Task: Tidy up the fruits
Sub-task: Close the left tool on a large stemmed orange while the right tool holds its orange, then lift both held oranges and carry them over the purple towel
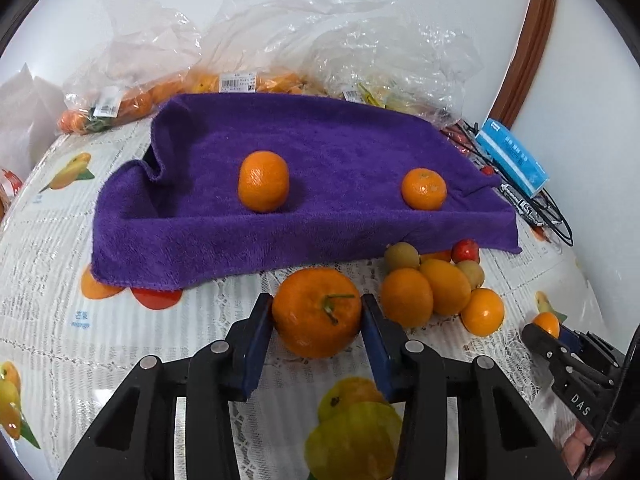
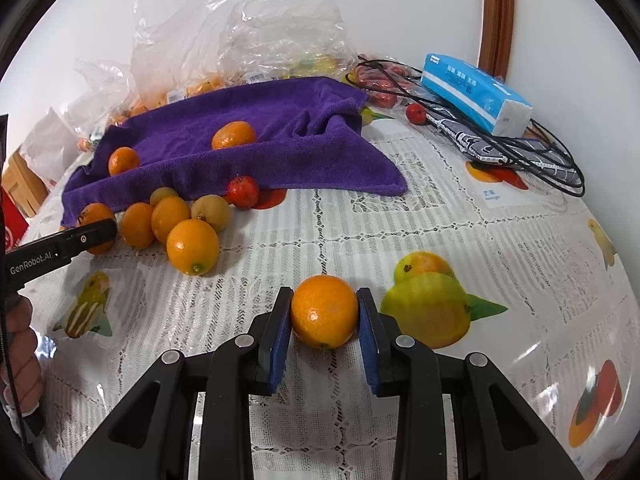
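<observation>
Your left tongs (image 1: 318, 312) gripped a stemmed orange (image 1: 317, 312), both blue pads pressed against its sides. The orange sat at the near edge of the bench (image 1: 48, 280), just in front of the towel (image 1: 304, 160). Your right tongs (image 2: 324, 312) were closed on a smaller orange (image 2: 324, 311), well to the right of the towel and apart from the other fruit.

Two oranges already lay on the towel, one near its middle (image 1: 263, 187) and one toward its right end (image 1: 424, 189). A loose pile of fruit (image 1: 440, 288) lay on the bench just right of the left tongs, against the towel's near edge.

The governing relation was this: the towel lay directly beyond the left tongs, along their pointing line, with its long axis running left to right across your view. From the right tongs, the towel lay far and to the left. Your left hand was therefore the nearer one. A short forward carry would probably place its orange on the towel, in the free space left of the middle orange.
</observation>
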